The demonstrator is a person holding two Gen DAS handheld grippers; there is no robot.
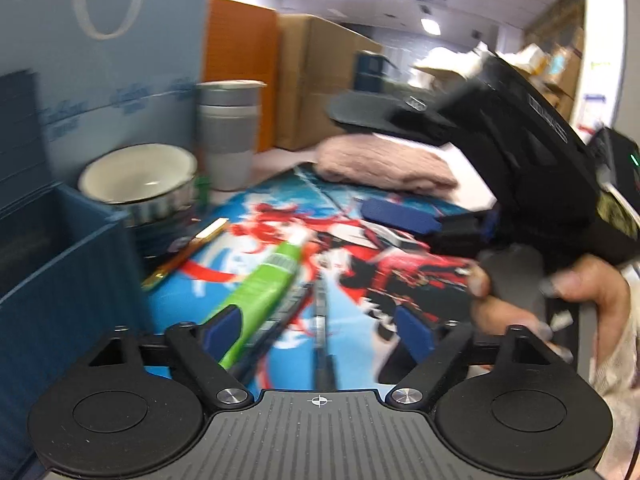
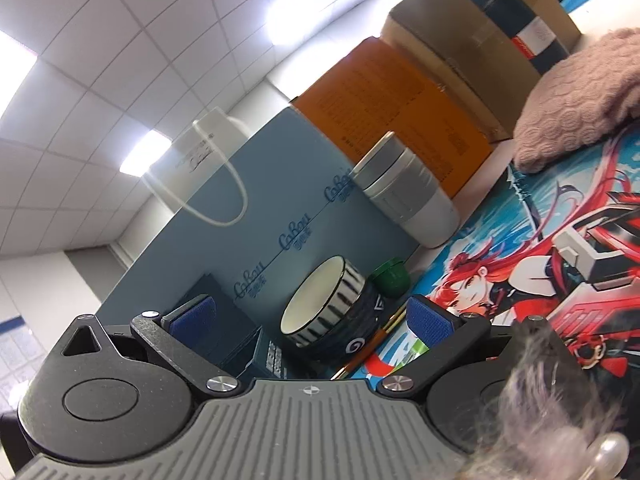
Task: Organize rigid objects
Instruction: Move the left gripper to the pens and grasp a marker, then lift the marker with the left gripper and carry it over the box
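Motion blur smears the green tube [image 1: 264, 280] between the left tongs [image 1: 318, 334].

The left gripper [image 1: 316, 332] is black plastic: two round discs flank a grey ribbed plate printed with a small white crosshair, and silver screws pin the angled link arms. Its fingers [image 1: 222, 330] carry blue pads. The right gripper [image 2: 312, 316] has the same build (grey ribbed plate, crosshair, silver screws, blue textured pads). Seen from the left wrist camera, the right unit is a bulky black housing with a printed label strip, a blue part near its jaw and a small green light at the rear. The hand [image 1: 532, 300] on its handle emerges from a pale knitted sleeve; a fuzzy greyish cuff with a pearl bead shows in the right wrist view.
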